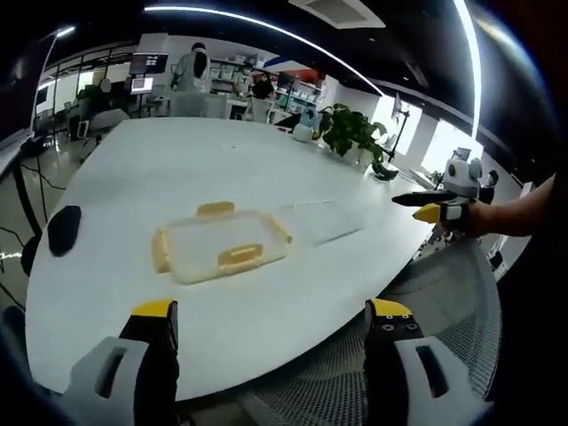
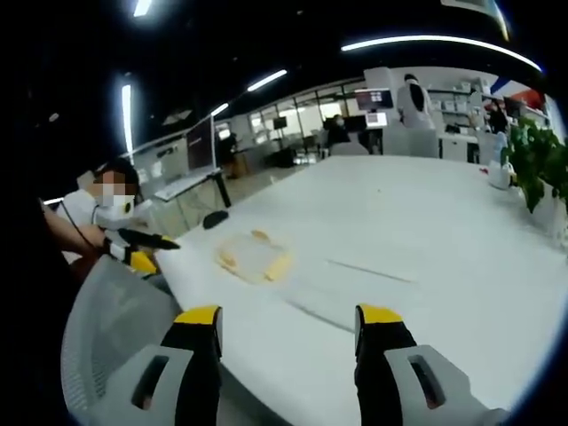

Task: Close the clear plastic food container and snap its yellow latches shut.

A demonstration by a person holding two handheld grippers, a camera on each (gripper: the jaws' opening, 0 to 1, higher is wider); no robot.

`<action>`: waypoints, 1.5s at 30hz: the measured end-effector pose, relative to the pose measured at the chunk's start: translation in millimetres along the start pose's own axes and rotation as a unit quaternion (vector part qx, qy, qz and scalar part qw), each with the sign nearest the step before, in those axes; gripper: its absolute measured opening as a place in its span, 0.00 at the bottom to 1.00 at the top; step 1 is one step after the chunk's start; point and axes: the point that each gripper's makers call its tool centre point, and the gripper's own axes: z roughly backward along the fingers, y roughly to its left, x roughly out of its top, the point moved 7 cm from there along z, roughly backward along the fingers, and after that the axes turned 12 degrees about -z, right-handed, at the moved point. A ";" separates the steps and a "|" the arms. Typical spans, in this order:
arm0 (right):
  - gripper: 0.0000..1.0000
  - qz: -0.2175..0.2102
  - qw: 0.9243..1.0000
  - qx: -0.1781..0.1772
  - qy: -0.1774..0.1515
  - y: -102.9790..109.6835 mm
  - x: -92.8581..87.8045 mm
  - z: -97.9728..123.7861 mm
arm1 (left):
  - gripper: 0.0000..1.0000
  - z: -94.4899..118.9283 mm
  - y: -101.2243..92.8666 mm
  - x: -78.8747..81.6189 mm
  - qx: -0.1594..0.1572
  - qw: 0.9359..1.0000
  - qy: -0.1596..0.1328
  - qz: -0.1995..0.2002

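**Lid and box lying side by side on the table**

The clear lid lies flat on the white table, a rounded rectangle with four yellow latches, one on each side, all lying splayed outward. Just beside it, to its right in the left gripper view, sits the clear box, open, faint against the white surface. In the right gripper view the lid appears small, with the box near it, its edges barely traceable.
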 end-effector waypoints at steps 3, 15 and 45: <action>0.60 0.005 1.000 0.005 0.003 2.4 2.4 -3.0 | 0.92 0.3 1.3 0.8 0.004 1.000 -0.001 0.011; 0.60 0.014 1.000 0.017 -0.005 5.8 9.5 -10.4 | 0.86 7.8 -1.5 6.0 0.001 1.000 -0.006 -0.007; 0.56 0.052 0.996 0.066 0.000 34.6 34.3 -39.3 | 0.77 4.4 26.5 10.9 -0.022 0.998 0.010 -0.057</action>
